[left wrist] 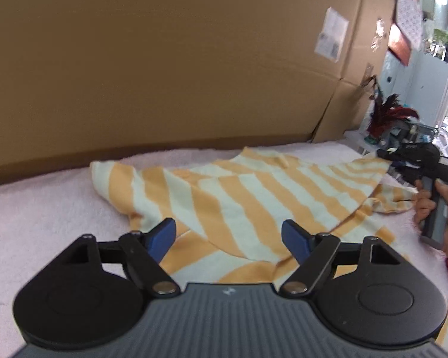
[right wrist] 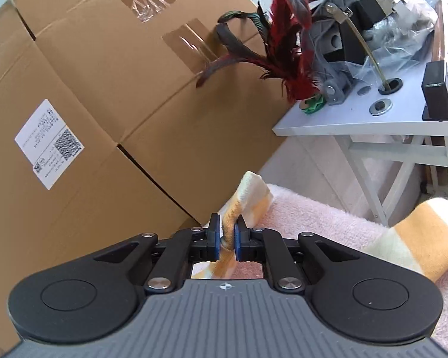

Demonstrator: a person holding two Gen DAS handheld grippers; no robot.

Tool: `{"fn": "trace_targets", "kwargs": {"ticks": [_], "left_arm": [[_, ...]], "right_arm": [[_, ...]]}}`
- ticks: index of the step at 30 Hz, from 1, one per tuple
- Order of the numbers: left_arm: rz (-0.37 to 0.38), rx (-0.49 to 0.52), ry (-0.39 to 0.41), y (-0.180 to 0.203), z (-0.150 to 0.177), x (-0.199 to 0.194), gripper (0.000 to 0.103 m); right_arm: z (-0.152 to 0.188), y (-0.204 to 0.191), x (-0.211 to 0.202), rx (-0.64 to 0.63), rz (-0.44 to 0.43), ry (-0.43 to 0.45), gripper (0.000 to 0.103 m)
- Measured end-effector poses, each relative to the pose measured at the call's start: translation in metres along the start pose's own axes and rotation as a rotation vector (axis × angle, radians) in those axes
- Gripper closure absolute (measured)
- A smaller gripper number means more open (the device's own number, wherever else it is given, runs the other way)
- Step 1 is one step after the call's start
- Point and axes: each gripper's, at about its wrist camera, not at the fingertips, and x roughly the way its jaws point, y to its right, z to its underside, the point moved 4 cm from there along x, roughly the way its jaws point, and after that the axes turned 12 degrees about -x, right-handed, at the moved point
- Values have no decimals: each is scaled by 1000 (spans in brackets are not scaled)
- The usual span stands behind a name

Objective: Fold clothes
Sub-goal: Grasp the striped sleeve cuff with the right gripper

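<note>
An orange-and-cream striped garment [left wrist: 239, 197] lies spread on the pink towel-covered surface [left wrist: 44, 214], partly folded over itself. My left gripper [left wrist: 228, 235] hovers open above the garment's near part, with nothing between its blue pads. In the left wrist view a hand [left wrist: 442, 217] holds the right gripper at the garment's right corner. My right gripper [right wrist: 226, 240] is shut on a bunched edge of the striped garment [right wrist: 248, 197], which sticks up beyond its fingers. Another striped fold [right wrist: 418, 238] lies at the right.
A large cardboard box [left wrist: 179, 59] walls off the far side of the surface; it also fills the left half of the right wrist view as cardboard box [right wrist: 89, 104]. A white side table [right wrist: 373, 122] with a red feather duster [right wrist: 289, 59] and machine parts stands beyond the right end.
</note>
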Motion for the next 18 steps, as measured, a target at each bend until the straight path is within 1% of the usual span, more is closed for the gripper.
{"fn": "trace_targets", "kwargs": {"ticks": [3,5,6,8,9,10,11,13,15,16,18], "left_arm": [[-4,4,-9,-1,-4,10,32],[-7,6,-14,-2,-7,16,32],[-8,7,-17,-3,-8,19,32],[-11,10,-23,-4,-10,26,32],[-12,11,-26,-4,-12,29,31],[-14,12,-29,-5,-13,32,27],[-15,13,-32,-5,-14,36,25],[-18,16,-37,-6,-17,42,25],[-20,18,-43,-7,-20,49,28],[-22,20,-46,-8,-21,52,31],[-4,-9,-35,-14,-19,56,31]], "right_arm": [[-1,4,-5,23,-3,21,93],[0,4,-3,22,-3,3,91],[1,4,0,21,-4,-16,89],[4,3,5,14,9,-60,79],[6,2,8,14,12,-83,66],[8,2,10,19,10,-103,56],[9,2,12,23,5,-114,55],[10,0,12,8,10,-112,55],[12,-1,15,-5,21,-106,55],[13,-1,16,-3,24,-100,55],[15,-2,19,-10,20,-84,55]]}}
